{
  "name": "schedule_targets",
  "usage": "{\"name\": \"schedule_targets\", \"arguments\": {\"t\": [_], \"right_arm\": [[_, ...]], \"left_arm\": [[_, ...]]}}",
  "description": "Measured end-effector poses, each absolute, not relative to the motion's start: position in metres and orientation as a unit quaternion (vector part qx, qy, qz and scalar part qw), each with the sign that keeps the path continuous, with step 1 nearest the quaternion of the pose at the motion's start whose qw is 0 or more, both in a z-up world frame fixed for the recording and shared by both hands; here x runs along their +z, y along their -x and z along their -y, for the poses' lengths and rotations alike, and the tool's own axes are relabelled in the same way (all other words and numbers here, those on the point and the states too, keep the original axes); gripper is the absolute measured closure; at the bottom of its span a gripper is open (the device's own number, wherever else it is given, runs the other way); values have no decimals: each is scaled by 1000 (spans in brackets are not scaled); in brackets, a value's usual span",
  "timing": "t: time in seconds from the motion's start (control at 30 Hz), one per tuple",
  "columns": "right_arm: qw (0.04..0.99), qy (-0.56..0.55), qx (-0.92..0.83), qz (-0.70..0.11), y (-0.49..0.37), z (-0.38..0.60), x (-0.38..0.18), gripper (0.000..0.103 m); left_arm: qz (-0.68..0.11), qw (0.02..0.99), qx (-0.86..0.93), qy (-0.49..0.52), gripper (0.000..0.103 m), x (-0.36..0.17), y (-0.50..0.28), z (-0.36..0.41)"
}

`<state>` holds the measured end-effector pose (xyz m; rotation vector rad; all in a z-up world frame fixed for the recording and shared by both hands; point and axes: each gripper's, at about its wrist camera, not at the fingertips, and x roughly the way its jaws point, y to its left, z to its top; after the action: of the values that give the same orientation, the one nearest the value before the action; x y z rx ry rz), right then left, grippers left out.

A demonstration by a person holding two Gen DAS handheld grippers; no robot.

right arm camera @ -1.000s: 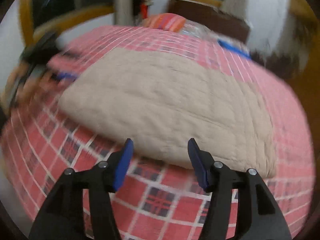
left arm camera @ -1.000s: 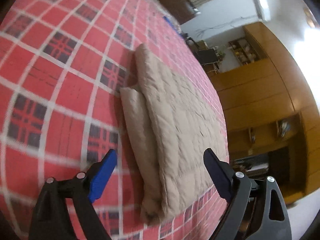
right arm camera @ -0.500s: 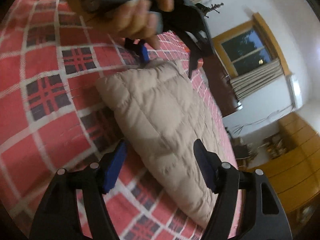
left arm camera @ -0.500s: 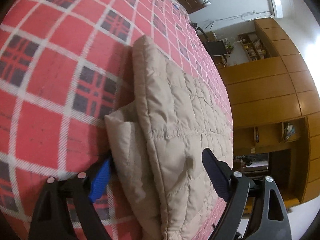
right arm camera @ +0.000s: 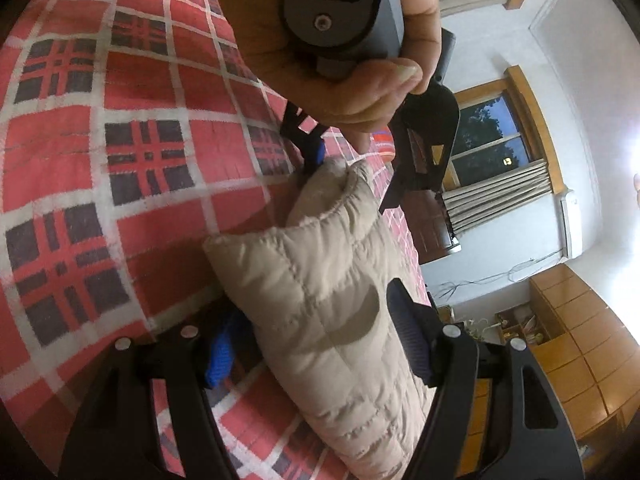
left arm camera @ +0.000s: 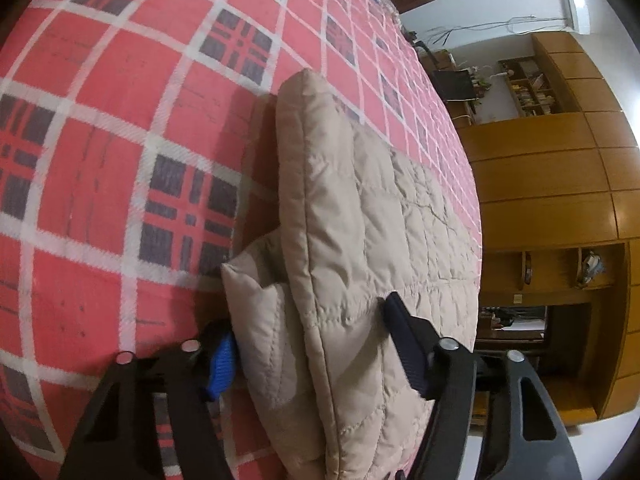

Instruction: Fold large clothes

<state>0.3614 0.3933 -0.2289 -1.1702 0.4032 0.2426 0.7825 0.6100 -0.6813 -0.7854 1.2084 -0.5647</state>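
You have both grippers set around one end of the folded quilted beige jacket [left arm camera: 360,240], which lies on the red plaid bedspread [left arm camera: 120,160]; I judge this the gripping step before another fold or a lift.

Nearest in the left wrist view, your left gripper [left arm camera: 308,344] stands spread, one finger down at the bedspread on the left, the other over the top layer on the right, with the thick stacked edge between them. The jaws are not yet pinching. The jacket runs far from there toward the wooden cabinets [left arm camera: 560,184].

In the right wrist view, your right gripper [right arm camera: 316,336] is likewise spread astride the near corner. Farther along the same edge, your hand [right arm camera: 352,80] holds the left gripper over the far corner.

Next, I'd say, close both on all layers together.
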Motion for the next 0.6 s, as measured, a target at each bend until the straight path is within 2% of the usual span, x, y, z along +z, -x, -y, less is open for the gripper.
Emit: {"name": "schedule_targets", "arguments": {"t": [0.07,0.23,0.33,0.6], "right_arm": [[808,545,117,-190,-362,-392,-224,38],[815,519,137,-219,-364,-390,-219,57],[822,502,142,-230,-364,-388,-214,65],[845,450,152,-244,-372,-378,-186,74]], "left_arm": [[-549,714,-256,351,44,-681,-785,-610],[-557,713,-253,343,58,-676,-788,-607],[-560,715,-253,333,63,-671,-789,-606],[-564,720,-247,320,70,-653,-790,-603]]}}
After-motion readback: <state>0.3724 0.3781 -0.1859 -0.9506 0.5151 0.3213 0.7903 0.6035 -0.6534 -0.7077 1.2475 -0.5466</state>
